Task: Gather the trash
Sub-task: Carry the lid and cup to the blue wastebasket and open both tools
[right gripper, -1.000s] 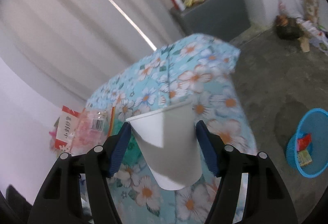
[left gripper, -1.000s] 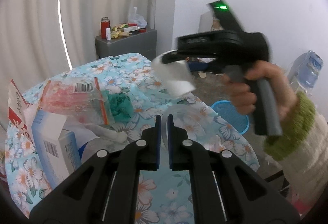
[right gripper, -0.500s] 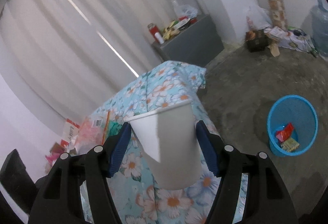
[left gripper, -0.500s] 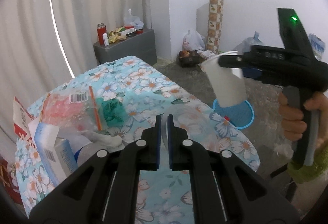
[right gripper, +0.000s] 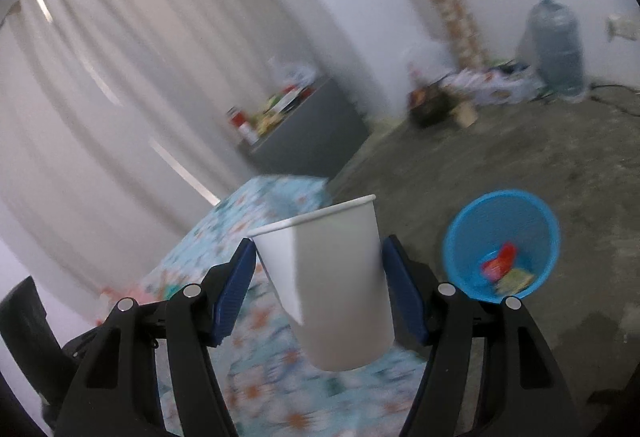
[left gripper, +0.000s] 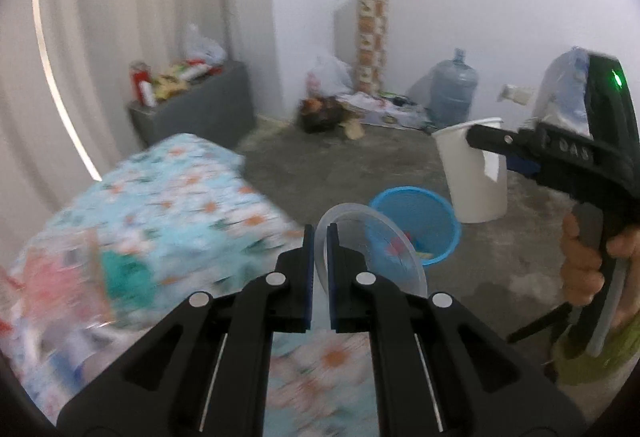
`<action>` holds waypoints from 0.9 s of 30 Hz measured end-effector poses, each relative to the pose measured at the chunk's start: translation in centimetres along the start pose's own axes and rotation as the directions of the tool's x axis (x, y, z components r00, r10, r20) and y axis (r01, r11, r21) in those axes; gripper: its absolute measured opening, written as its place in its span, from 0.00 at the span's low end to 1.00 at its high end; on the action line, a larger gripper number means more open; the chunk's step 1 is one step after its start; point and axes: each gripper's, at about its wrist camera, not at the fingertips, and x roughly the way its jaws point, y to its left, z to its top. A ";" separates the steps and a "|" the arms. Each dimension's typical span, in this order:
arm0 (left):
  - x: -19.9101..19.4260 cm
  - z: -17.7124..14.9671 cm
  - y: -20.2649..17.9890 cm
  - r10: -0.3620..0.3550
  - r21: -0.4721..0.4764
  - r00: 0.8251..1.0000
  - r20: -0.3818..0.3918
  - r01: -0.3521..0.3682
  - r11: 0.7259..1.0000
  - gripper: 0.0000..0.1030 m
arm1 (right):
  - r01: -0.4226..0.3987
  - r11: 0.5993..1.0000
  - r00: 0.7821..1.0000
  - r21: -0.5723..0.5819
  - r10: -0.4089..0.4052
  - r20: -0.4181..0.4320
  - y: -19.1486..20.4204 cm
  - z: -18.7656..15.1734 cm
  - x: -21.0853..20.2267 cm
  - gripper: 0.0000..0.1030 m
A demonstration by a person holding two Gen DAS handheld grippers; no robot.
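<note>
Both hands are on the carry: trash lifted, heading for the bin. The table under its blue floral cloth [left gripper: 168,197] fills the lower left, with blurred wrappers and packets on it, apparently more to collect. On the bare grey concrete floor [right gripper: 500,165] stands the round blue plastic waste basket [right gripper: 464,233], a few coloured wrappers already inside.

The right gripper [right gripper: 320,289] clamps a white paper cup [right gripper: 336,277] upright between its blue pads, level with the basket's left side but not over it. The left gripper [left gripper: 319,257] is pinched shut on the rim of a clear plastic cup [left gripper: 376,249], the cup lying sideways in front of the basket.

Next, I reckon, each hand must get above the basket's mouth, then let go, one at a time so they don't collide. Nothing blocks the way; the water jug [left gripper: 454,93] and bags sit well back against the wall.
</note>
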 end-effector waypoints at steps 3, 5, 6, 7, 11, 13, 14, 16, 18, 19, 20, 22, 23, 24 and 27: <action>2.9 2.6 -2.7 -0.059 0.026 0.998 -0.020 0.059 0.998 0.04 | 0.053 0.997 0.998 0.052 -0.055 0.030 -3.4 1.6 -0.9 0.62; 6.0 4.6 -5.0 -0.091 0.052 0.995 -0.050 0.094 0.994 0.04 | 0.090 0.992 0.995 0.092 -0.094 0.038 -5.7 2.2 -1.0 0.62; 7.1 5.1 -5.7 -0.098 0.063 0.993 -0.064 0.102 0.993 0.04 | 0.109 0.987 0.993 0.120 -0.114 0.033 -7.1 2.6 -0.8 0.62; 9.0 5.9 -6.8 -0.118 0.076 0.989 -0.090 0.125 0.989 0.04 | 0.125 0.981 0.991 0.147 -0.130 0.024 -8.5 2.8 -0.4 0.62; 16.2 7.2 -10.2 -0.150 0.095 0.965 -0.214 0.173 0.980 0.04 | 0.169 0.959 0.986 0.227 -0.168 -0.024 -12.9 2.8 1.8 0.62; 19.3 7.1 -11.9 -0.114 0.151 0.960 -0.255 0.156 0.976 0.04 | 0.196 0.943 0.981 0.267 -0.187 -0.061 -15.0 2.7 3.8 0.62; 21.2 7.0 -12.9 -0.087 0.191 0.958 -0.274 0.143 0.971 0.04 | 0.206 0.938 0.978 0.278 -0.192 -0.076 -15.8 2.7 4.8 0.62; 24.6 6.6 -14.3 -0.072 0.219 0.942 -0.329 0.150 0.964 0.04 | 0.245 0.921 0.969 0.304 -0.220 -0.115 -17.9 2.5 6.9 0.63; 27.6 6.3 -15.4 -0.071 0.218 0.923 -0.378 0.163 0.962 0.04 | 0.265 0.914 0.962 0.308 -0.229 -0.148 -19.4 2.5 8.9 0.63; 28.9 6.3 -15.7 -0.067 0.219 0.918 -0.391 0.163 0.962 0.04 | 0.283 0.906 0.956 0.314 -0.242 -0.164 -20.3 2.5 10.1 0.63; 30.1 6.2 -16.0 -0.060 0.223 0.915 -0.399 0.160 0.962 0.04 | 0.294 0.901 0.952 0.319 -0.246 -0.183 -21.2 2.6 11.5 0.65; 32.8 5.9 -16.5 -0.043 0.229 0.908 -0.417 0.151 0.962 0.09 | 0.325 0.885 0.937 0.334 -0.255 -0.238 -23.1 2.6 13.9 0.67; 34.0 5.8 -16.6 -0.027 0.237 0.901 -0.433 0.142 0.961 0.22 | 0.345 0.875 0.929 0.339 -0.266 -0.259 -23.8 2.4 14.8 0.76; 34.9 5.7 -16.6 -0.007 0.247 0.897 -0.443 0.129 0.960 0.29 | 0.367 0.865 0.918 0.341 -0.278 -0.284 -24.9 2.3 16.0 0.79; 36.3 5.8 -16.9 0.045 0.275 0.910 -0.412 0.077 0.958 0.41 | 0.431 0.838 0.882 0.335 -0.314 -0.350 -26.6 1.3 18.0 0.79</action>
